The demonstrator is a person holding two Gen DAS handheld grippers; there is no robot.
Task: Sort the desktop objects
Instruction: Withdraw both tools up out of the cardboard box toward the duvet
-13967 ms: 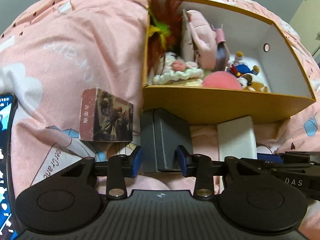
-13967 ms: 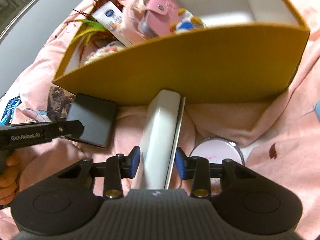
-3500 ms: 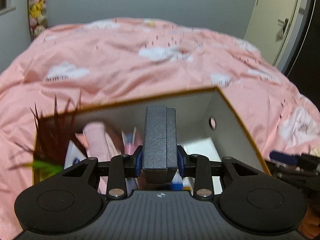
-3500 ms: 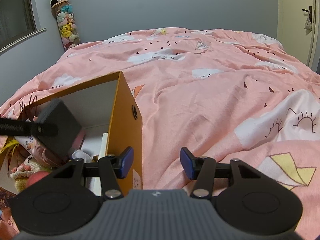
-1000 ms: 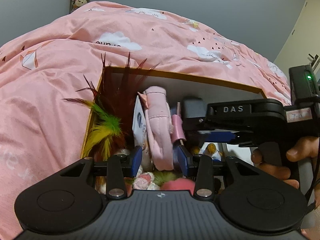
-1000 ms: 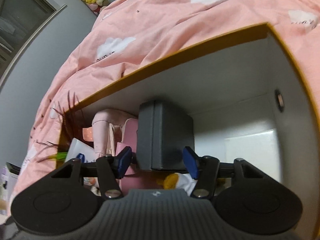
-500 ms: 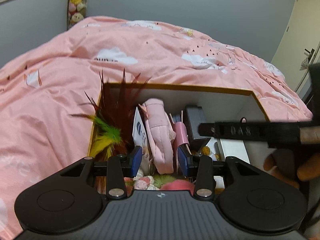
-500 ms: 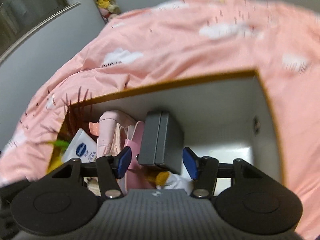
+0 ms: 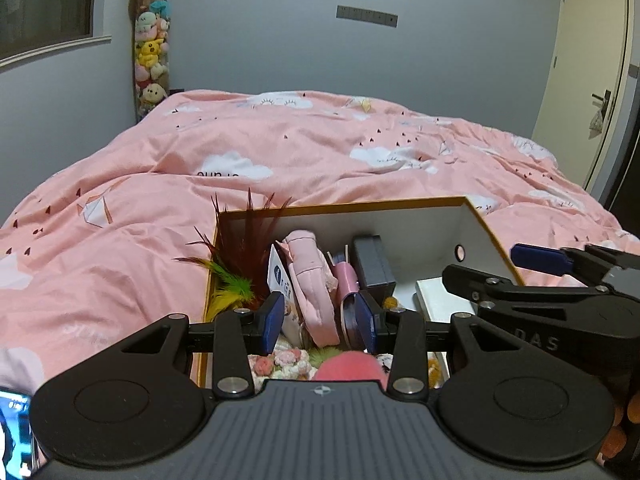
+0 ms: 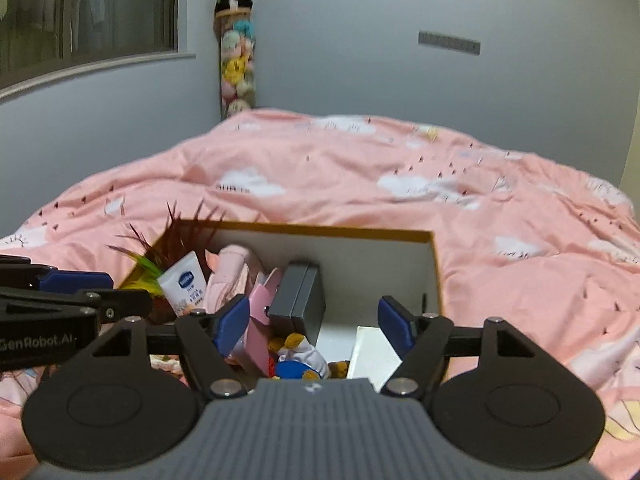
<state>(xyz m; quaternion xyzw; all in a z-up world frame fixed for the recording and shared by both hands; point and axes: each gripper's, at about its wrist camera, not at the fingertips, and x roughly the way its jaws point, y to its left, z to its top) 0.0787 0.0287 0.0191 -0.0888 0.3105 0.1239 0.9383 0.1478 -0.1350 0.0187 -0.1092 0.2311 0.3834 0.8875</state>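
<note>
Right gripper (image 10: 314, 320) hangs above the near edge of the storage box (image 10: 434, 264) with its jaws opening wide and nothing between the pads; the dark grey case (image 10: 298, 300) stands on edge inside the box, leaning against the pink pouch (image 10: 232, 276) toward the box's left half, free of the blue pads. Left gripper (image 9: 320, 316) is held at a middling gap above the same near edge and grips nothing either; the pouch merely shows through the gap. As I judge it, the step in hand is the release and pull-away, and it goes best if the right gripper lifts straight up and back so neither pad clips the case or tips it onto the small plush duck (image 10: 296, 354) at the box's bottom. A white flat box (image 10: 372, 350) lies along the box's right wall, a lotion tube (image 10: 184, 284) and feathers (image 9: 236, 276) crowd its left end. Both grippers sit close over the near wall, so each tool's fingers are the likeliest obstacle for the other. Around the box lies only pink bedding (image 9: 320, 160).
</note>
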